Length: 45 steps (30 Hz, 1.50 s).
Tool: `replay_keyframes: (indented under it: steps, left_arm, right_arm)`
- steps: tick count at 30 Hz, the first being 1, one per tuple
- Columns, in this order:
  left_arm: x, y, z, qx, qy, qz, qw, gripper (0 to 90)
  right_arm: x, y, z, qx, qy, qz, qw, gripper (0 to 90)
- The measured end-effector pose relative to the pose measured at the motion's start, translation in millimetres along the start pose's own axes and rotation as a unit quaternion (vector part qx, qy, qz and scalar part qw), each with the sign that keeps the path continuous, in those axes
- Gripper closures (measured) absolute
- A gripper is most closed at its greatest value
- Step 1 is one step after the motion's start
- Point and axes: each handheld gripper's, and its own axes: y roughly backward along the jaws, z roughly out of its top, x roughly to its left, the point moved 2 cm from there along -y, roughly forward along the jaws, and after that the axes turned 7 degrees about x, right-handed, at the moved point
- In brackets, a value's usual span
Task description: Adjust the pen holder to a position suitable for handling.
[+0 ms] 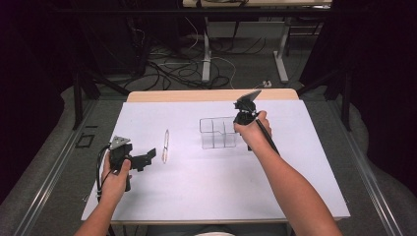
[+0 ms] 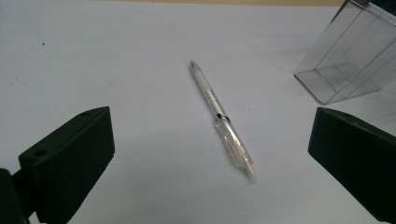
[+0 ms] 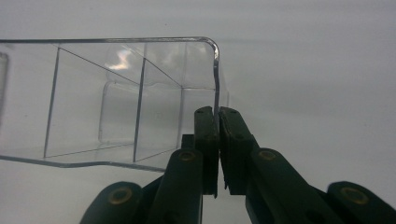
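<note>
A clear plastic organizer box [image 1: 218, 132] with several compartments stands on the white table top [image 1: 206, 191], right of centre. My right gripper [image 1: 240, 123] reaches down at the box's right side. In the right gripper view the box [image 3: 116, 98] fills the left half, and my right gripper [image 3: 217, 112] is shut on its thin right wall. A translucent white pen [image 1: 166, 146] lies flat left of the box. My left gripper [image 1: 150, 155] sits just left of it, held low. Its jaws stand wide open in the left gripper view [image 2: 210, 121], with the pen [image 2: 219, 116] on the table between and ahead of them.
The box's corner [image 2: 348, 60] shows at the upper right of the left gripper view. A wooden strip [image 1: 211, 95] borders the table's far edge. Beyond it are desk legs [image 1: 206, 59] and loose cables [image 1: 167, 69] on the floor. Dark curtains flank both sides.
</note>
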Motion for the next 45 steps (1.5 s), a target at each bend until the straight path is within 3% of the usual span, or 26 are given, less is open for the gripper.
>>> replay_keyframes:
  steps: [4, 10, 15, 17, 19, 30, 36, 45]
  left_arm:
    - [0.3, -0.1, -0.1, 0.000, 0.000, 0.000, 1.0000, 0.2]
    - [-0.2, -0.4, -0.1, 0.001, 0.000, 0.000, 1.0000, 0.3]
    - [-0.3, -0.3, -0.2, 0.003, -0.001, 0.000, 1.0000, 0.2]
    - [-0.4, -0.4, -0.3, 0.002, -0.001, 0.002, 1.0000, 0.2]
    - [-0.3, -0.5, -0.4, 0.003, -0.002, 0.001, 1.0000, 0.2]
    - [-0.7, -1.2, -0.9, 0.004, -0.004, 0.003, 1.0000, 0.3]
    - [-0.5, -1.8, -1.1, 0.006, -0.006, 0.006, 0.9999, 0.3]
    - [0.4, -2.2, -1.1, 0.007, -0.006, 0.008, 0.9999, 0.3]
  right_arm:
    - [1.3, 0.3, -1.9, 0.007, 0.000, 0.018, 0.9998, 85.6]
    - [3.5, 2.0, -4.8, 0.014, 0.002, 0.020, 0.9997, 84.2]
    - [4.4, 4.6, -5.6, 0.007, 0.008, 0.027, 0.9996, 83.2]
    - [3.1, 5.2, -4.8, -0.011, 0.012, 0.045, 0.9989, 81.4]
    - [2.0, 9.2, -4.5, 0.004, 0.018, 0.035, 0.9992, 79.3]
    - [0.8, 16.7, -8.8, -0.050, 0.058, 0.055, 0.9955, 65.8]
    - [-1.6, 23.2, -11.0, -0.083, 0.084, 0.066, 0.9908, 59.1]
    - [-1.1, 30.5, -15.9, -0.141, 0.151, 0.075, 0.9755, 47.1]
